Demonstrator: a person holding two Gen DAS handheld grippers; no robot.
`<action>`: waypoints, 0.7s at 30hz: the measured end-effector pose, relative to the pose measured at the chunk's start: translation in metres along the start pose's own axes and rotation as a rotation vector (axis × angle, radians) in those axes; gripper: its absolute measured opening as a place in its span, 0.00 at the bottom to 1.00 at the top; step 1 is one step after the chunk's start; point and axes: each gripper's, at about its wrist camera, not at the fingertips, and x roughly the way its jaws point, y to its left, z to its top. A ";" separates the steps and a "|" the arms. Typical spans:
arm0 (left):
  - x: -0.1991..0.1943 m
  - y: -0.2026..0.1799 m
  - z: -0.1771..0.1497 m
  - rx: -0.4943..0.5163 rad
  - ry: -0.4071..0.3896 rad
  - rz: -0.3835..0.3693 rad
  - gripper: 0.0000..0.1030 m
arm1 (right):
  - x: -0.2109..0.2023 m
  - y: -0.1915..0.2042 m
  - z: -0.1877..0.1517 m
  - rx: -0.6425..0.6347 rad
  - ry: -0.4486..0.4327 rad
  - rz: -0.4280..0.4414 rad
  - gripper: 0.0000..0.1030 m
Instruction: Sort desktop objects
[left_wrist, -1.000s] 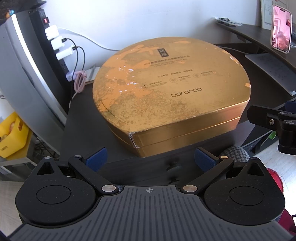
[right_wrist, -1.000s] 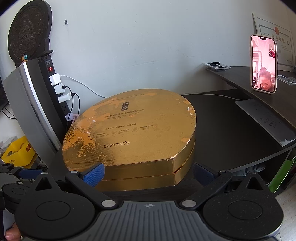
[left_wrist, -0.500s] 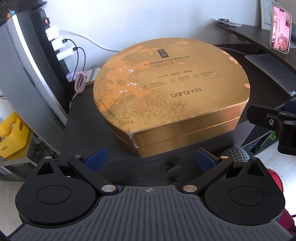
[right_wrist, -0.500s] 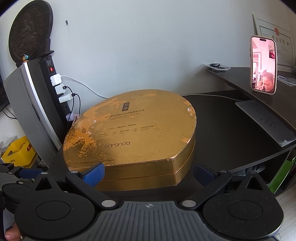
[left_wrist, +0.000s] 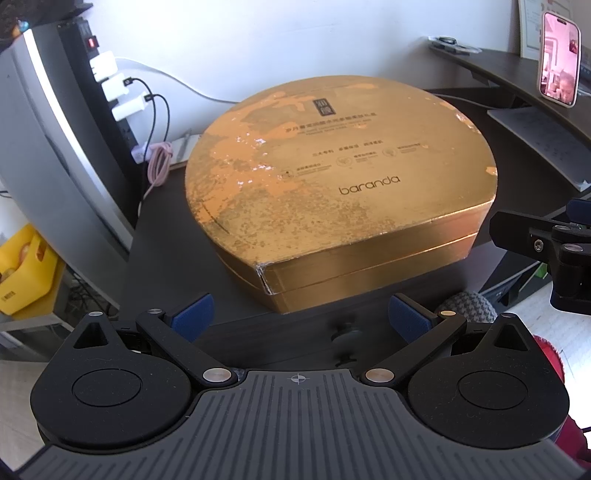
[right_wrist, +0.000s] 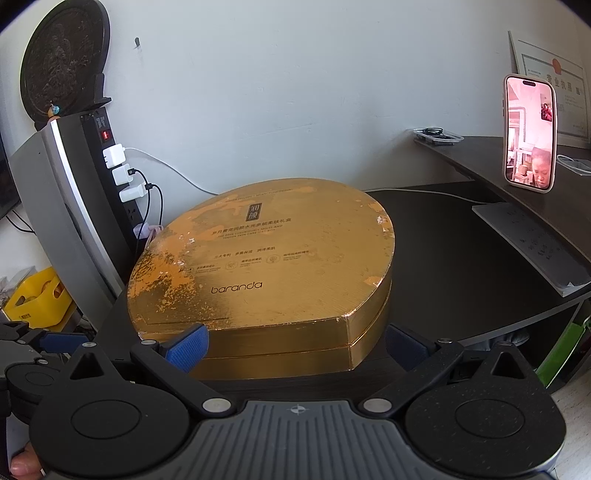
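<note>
Gold box (left_wrist: 340, 192) lies flat, lid on, on dark tabletop (left_wrist: 162, 236) beside power strip (left_wrist: 110, 85) | left gripper (left_wrist: 301, 317) fingers apart, empty, just short of box | right gripper (right_wrist: 295, 345) fingers apart, empty, at box's near edge

The gift box (left_wrist: 340, 177) is gold with mottled orange patches and dark lettering — its side wall a smoother, deeper gold. It lies on a dark brown, almost black worktop (right_wrist: 454, 251). The left claw (left_wrist: 299, 317) and the right claw (right_wrist: 295, 343) are black with blue textured pads (right_wrist: 186, 347). A phone (right_wrist: 530, 133) has a pink case and pinkish screen. The power strip (right_wrist: 118, 173) is black with white plugs; a crate (left_wrist: 22, 273) is yellow — the wall white.
</note>
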 end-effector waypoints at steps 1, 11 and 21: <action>0.000 -0.001 0.000 0.001 0.000 0.001 1.00 | 0.000 0.000 0.000 -0.001 0.000 0.000 0.99; 0.000 -0.002 0.001 0.009 -0.002 0.004 1.00 | 0.001 0.001 0.001 -0.004 0.003 0.000 0.99; 0.004 0.000 0.001 0.008 0.007 0.001 1.00 | 0.002 0.000 0.001 0.001 0.007 -0.001 0.99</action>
